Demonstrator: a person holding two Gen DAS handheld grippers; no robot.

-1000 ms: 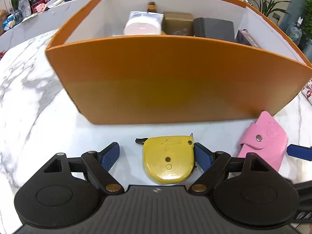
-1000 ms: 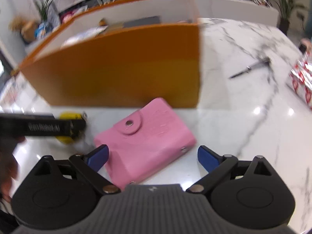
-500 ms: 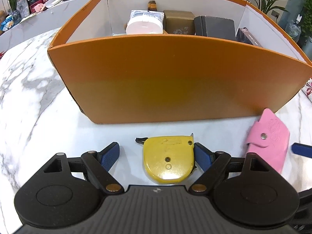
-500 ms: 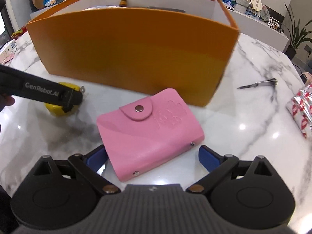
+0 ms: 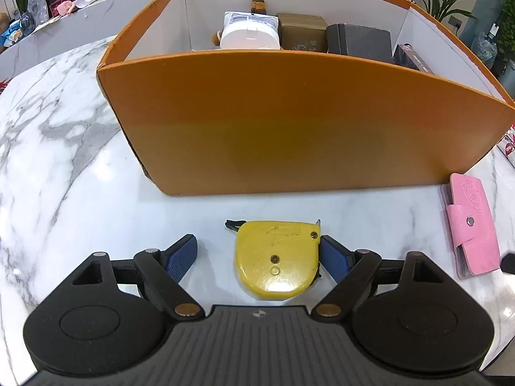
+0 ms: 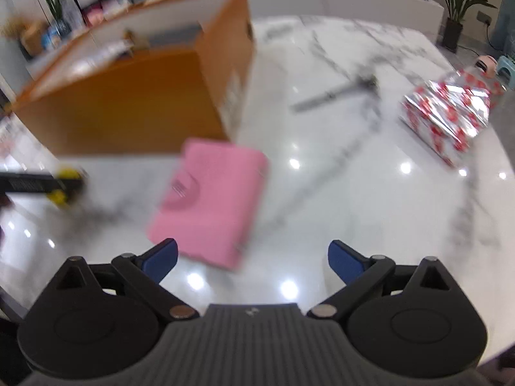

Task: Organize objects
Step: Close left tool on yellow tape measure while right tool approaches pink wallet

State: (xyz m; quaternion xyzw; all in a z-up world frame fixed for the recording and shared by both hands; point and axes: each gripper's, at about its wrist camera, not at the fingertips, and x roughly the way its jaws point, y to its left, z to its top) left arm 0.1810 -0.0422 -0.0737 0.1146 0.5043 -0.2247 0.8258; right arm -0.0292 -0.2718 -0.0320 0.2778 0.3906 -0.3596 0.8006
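A yellow tape measure [image 5: 277, 259] lies flat on the marble table, between the fingers of my open left gripper [image 5: 257, 255]; the right pad [image 5: 333, 259] touches its side, the left pad stands apart. In front rises a big orange box [image 5: 289, 122] holding a white tub [image 5: 249, 32] and dark boxes. A pink snap wallet [image 5: 471, 225] lies at the right. In the blurred right wrist view the pink wallet [image 6: 209, 202] lies just ahead and left of my open right gripper [image 6: 252, 257], outside its fingers. The left gripper [image 6: 35, 185] and tape measure show at the far left.
A foil-wrapped red and silver packet [image 6: 447, 112] lies at the right of the table, and a small knife [image 6: 334, 95] lies beyond the box corner. Bare marble [image 5: 58, 148] spreads left of the box. Shelves and plants stand behind.
The right gripper has swung to the right and back, so the wallet now lies left of its fingers. The left gripper has stayed around the tape measure, with the view raised slightly.
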